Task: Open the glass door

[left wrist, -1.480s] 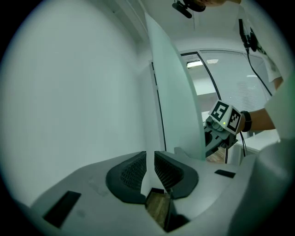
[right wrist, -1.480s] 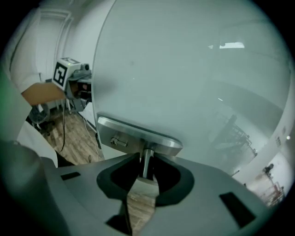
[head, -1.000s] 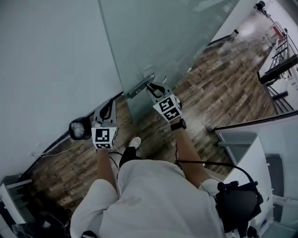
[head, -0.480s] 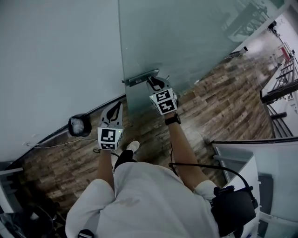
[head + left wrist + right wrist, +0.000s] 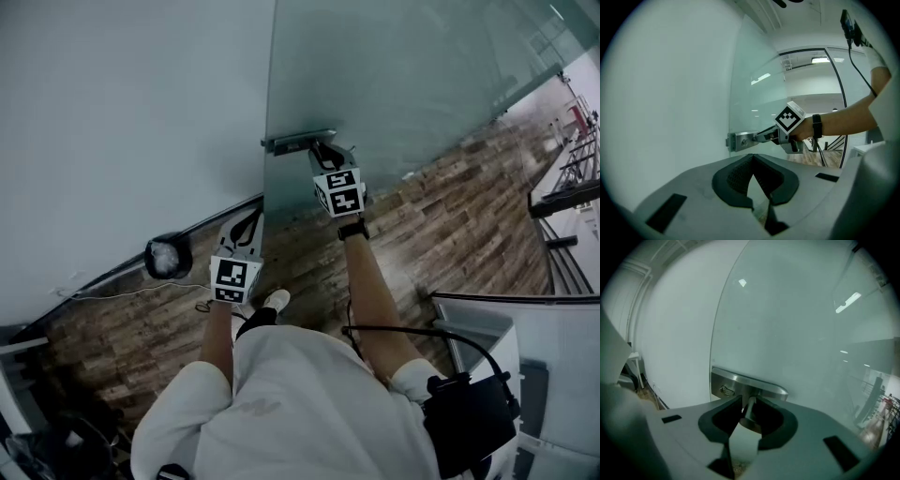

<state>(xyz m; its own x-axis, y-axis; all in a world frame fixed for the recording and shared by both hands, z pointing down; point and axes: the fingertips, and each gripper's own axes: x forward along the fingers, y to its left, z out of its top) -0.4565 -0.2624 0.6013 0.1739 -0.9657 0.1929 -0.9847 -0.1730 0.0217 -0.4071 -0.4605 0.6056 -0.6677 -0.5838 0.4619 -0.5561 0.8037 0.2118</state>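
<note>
Step in hand: the right tool (image 5: 322,150) grips the handle (image 5: 749,409) of the glass door (image 5: 403,84). The left tool (image 5: 752,161) is clenched, empty. Next: draw the handle along the door's arc.

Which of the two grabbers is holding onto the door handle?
The right gripper: its jaws close on the metal handle of the glass door. The left gripper hangs lower, shut and empty, beside the white wall.
</note>
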